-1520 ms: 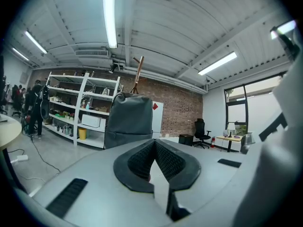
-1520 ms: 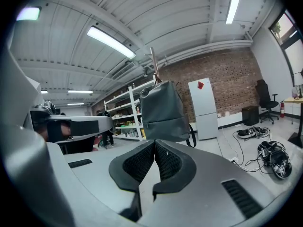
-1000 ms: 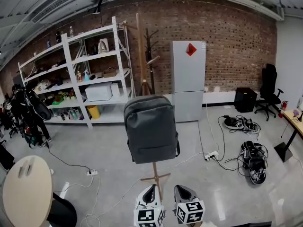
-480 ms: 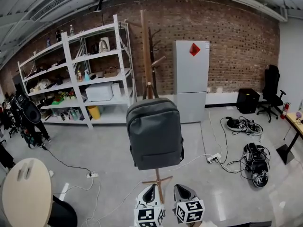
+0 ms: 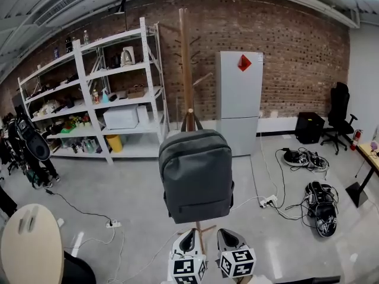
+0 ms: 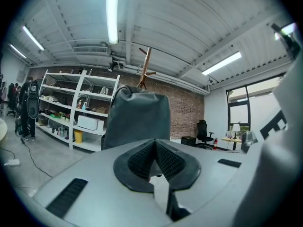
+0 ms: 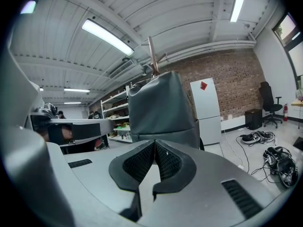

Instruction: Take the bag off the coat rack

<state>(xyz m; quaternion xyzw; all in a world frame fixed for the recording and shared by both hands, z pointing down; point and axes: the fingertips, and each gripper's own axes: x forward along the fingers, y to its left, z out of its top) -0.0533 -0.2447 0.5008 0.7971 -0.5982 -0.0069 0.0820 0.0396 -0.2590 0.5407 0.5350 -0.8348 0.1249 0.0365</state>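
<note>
A grey backpack [image 5: 197,175] hangs by its top loop on a tall wooden coat rack [image 5: 186,58] in the middle of the room. Its pole rises above the bag and its feet show below. Both grippers sit low in the head view, just under the bag and apart from it. My left gripper [image 5: 189,241] is shut with nothing in it, and my right gripper [image 5: 230,242] is likewise shut and empty. The left gripper view shows the backpack [image 6: 137,117] ahead beyond the closed jaws. In the right gripper view the backpack [image 7: 163,110] looms close.
White shelving [image 5: 89,93] full of goods lines the brick wall at left. A white fridge [image 5: 240,99] stands behind the rack. Cables and gear [image 5: 320,203] lie on the floor at right, an office chair [image 5: 339,108] far right, a round table [image 5: 29,247] near left.
The view has drifted closer and slightly right: the backpack sits a bit lower and larger in frame, and the rack pole stands straighter. Both grippers stay shut in the same place.
</note>
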